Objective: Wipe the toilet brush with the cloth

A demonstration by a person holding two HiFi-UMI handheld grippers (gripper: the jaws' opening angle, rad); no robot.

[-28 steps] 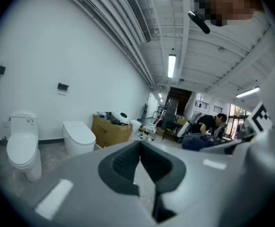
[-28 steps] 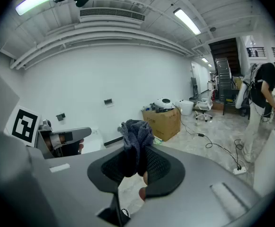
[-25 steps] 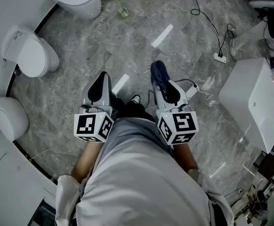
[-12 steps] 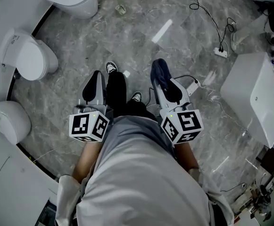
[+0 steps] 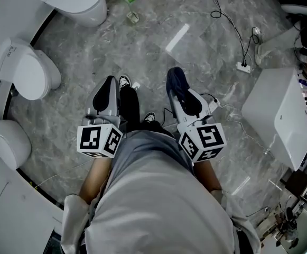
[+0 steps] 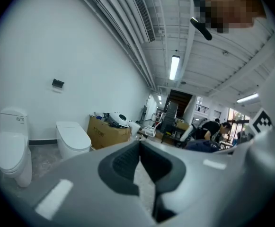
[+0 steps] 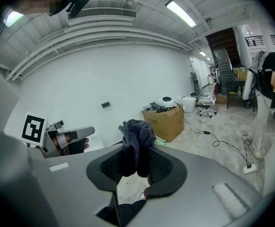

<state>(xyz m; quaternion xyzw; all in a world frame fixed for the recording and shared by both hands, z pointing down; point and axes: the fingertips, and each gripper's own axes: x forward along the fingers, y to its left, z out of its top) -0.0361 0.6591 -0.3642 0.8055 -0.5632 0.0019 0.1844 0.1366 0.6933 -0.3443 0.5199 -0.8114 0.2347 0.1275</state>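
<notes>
Nubbly, matt dark blue terry cloth (image 7: 137,137); polished, glossy grey veined stone floor (image 5: 211,62); smooth, shiny white toilet (image 5: 29,70) at ten o'clock.

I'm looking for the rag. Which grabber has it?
The right gripper: its jaws pinch the dark blue cloth. The left gripper has its jaws shut with nothing between them.

Two grippers show, the left gripper (image 5: 110,83) and the right gripper (image 5: 178,91), each bearing one marker cube (image 5: 99,140) (image 5: 202,142). One dark cloth (image 7: 137,136) sits between the right gripper's fingers. Three toilets (image 5: 76,1) (image 5: 26,70) (image 5: 5,142) stand left of and beyond the left gripper's fingers. Two shoes (image 5: 124,81) (image 5: 149,117) lie between the grippers. One cardboard box (image 6: 106,130) and one power strip (image 5: 243,66) lie well beyond the fingertips. One white fixture (image 5: 280,115), right of the right fingers, is perhaps a tub.
</notes>
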